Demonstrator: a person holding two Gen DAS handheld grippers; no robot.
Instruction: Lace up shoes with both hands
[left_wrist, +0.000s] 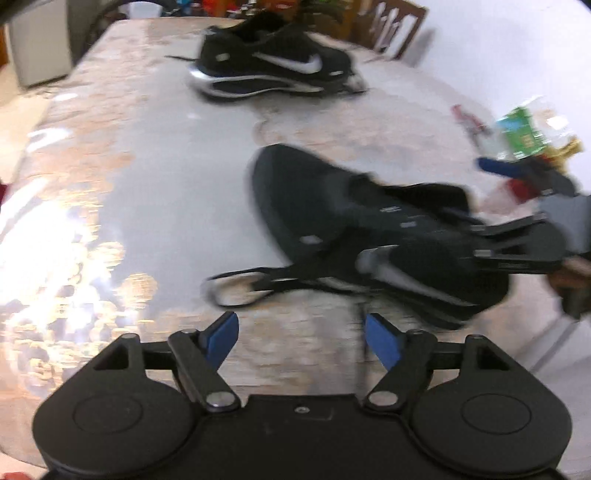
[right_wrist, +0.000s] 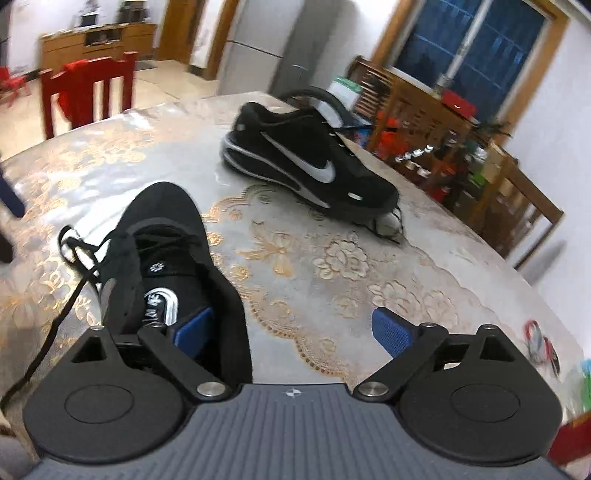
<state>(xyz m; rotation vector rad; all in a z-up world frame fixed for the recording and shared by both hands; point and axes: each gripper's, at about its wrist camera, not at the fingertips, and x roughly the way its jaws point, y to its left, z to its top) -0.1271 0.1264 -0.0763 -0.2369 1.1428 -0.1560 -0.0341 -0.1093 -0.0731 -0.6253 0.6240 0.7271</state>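
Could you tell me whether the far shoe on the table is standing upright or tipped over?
Upright. The far shoe rests on its sole on the table, its white swoosh side facing the camera and its opening facing up.

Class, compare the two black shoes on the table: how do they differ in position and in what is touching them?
The near shoe has one pad of the open right tongs inside its opening; the far shoe has nothing touching it. The near shoe's laces spill loose over its side; the far shoe's laces are hard to make out. Both are black with a pale swoosh and sit on the flowered table.
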